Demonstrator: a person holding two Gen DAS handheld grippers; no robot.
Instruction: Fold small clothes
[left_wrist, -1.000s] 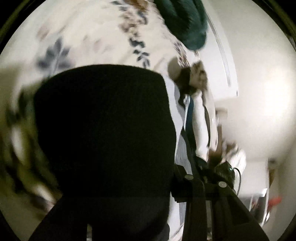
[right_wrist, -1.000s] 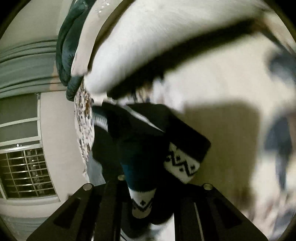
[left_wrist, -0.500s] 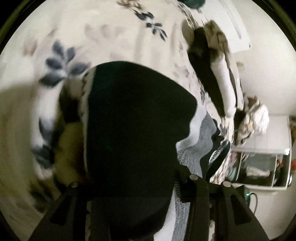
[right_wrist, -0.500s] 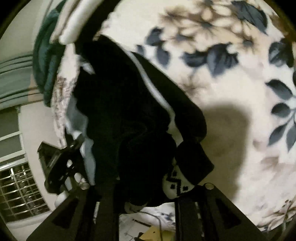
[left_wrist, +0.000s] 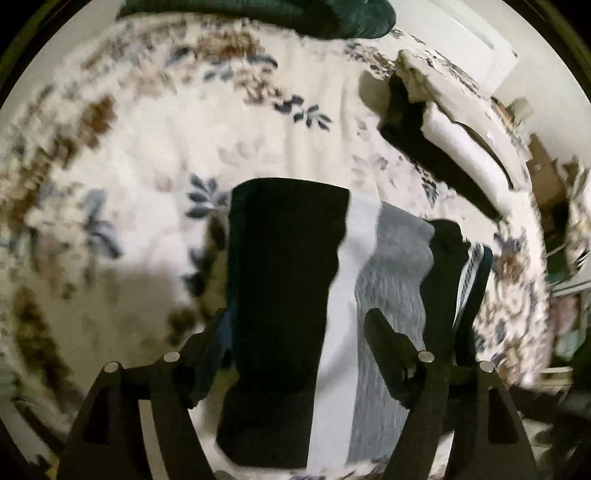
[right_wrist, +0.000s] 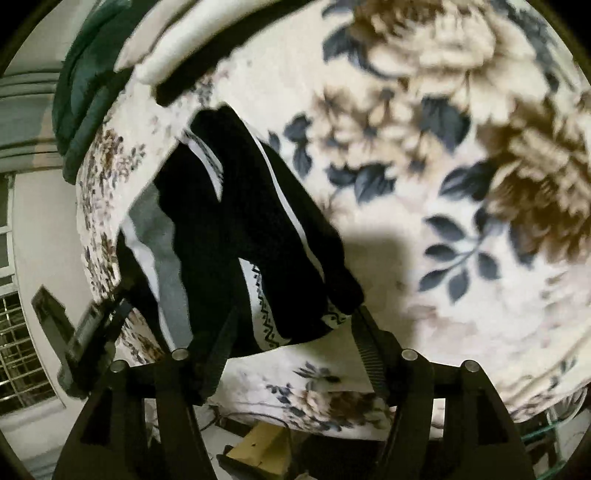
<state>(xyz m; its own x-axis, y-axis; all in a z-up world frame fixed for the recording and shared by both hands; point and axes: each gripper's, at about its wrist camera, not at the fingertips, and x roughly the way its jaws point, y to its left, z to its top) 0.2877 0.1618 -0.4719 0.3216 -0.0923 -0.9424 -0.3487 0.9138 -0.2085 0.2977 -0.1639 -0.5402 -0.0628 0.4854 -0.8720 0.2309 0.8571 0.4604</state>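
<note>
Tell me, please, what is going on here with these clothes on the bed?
A person with a gripping tool in each hand is folding a small black, white and grey garment on a floral blanket. Both the left tool and the right tool have just been opening, and their jaws now stand apart, over the garment and clear of it. It lies flat.

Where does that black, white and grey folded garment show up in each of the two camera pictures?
Left wrist view: the folded garment fills the lower centre, between the open fingers of the left gripper.
Right wrist view: it lies left of centre, near the bed's edge, above the right gripper.
Shared landmark: the dark green bundle on the floral blanket.
</note>
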